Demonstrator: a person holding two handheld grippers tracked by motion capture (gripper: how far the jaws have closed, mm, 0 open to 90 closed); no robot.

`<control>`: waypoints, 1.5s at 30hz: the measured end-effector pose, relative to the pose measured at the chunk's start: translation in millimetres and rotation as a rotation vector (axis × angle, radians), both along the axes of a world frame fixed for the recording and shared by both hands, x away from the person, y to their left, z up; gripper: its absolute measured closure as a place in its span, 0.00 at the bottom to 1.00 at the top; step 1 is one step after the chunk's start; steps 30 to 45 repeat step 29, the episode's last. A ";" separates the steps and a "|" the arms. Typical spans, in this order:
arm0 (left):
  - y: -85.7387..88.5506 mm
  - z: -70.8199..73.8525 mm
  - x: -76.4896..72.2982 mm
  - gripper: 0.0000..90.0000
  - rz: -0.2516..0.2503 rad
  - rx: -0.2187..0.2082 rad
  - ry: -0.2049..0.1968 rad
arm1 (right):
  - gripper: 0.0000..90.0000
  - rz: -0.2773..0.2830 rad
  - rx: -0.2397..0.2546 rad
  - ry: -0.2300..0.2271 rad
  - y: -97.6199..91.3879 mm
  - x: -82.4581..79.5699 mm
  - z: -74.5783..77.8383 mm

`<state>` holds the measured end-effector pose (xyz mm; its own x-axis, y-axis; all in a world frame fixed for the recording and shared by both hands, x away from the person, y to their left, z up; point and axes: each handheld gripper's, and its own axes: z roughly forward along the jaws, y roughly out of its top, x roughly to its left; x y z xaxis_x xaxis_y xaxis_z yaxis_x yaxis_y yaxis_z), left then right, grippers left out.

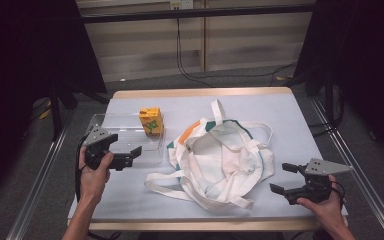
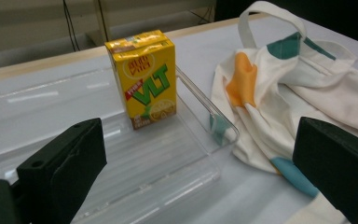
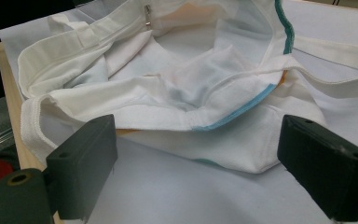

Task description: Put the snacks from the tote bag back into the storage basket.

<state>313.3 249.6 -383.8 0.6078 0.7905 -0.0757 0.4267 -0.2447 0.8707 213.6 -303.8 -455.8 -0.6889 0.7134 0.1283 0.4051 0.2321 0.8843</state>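
Observation:
A yellow drink carton (image 1: 151, 120) (image 2: 144, 79) stands upright at the right end of a clear plastic tray (image 1: 111, 126) (image 2: 186, 154). A crumpled white cloth bag (image 1: 220, 160) (image 2: 303, 88) (image 3: 186, 88) with orange and teal patches lies in the middle of the table, its mouth slack. My left gripper (image 1: 132, 156) (image 2: 196, 168) is open, hovering at the tray's near edge and pointing toward the carton. My right gripper (image 1: 285, 177) (image 3: 196, 172) is open too, just right of the bag with nothing between its jaws.
The bag's long straps (image 1: 162, 181) trail toward the table's front edge and toward the back (image 1: 217, 111). The pale blue tabletop (image 1: 280, 115) has bare room at the back and right. Dark stands and cables (image 1: 190, 70) sit on the floor beyond.

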 end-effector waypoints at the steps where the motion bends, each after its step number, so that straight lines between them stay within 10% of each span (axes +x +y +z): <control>1: 0.9 -1.0 -3.2 0.03 -0.009 0.005 0.003 | 0.13 0.001 0.001 -0.001 0.0 -0.1 0.1; 9: 1.9 -12.2 -29.4 0.03 -0.014 0.063 -0.012 | 0.13 -0.007 0.004 0.003 -0.7 -0.3 0.4; 23: 19.1 -53.3 -70.9 0.03 0.074 0.028 -0.044 | 0.13 -0.008 0.006 -0.011 -2.2 -2.1 2.0; 27: 13.2 -60.9 -72.1 0.04 0.002 0.065 -0.031 | 0.12 -0.017 0.007 -0.021 -3.9 -2.1 2.6; 45: 9.7 -64.5 -69.7 0.04 0.023 0.083 -0.029 | 0.12 -0.025 0.005 -0.021 -4.8 -1.6 2.5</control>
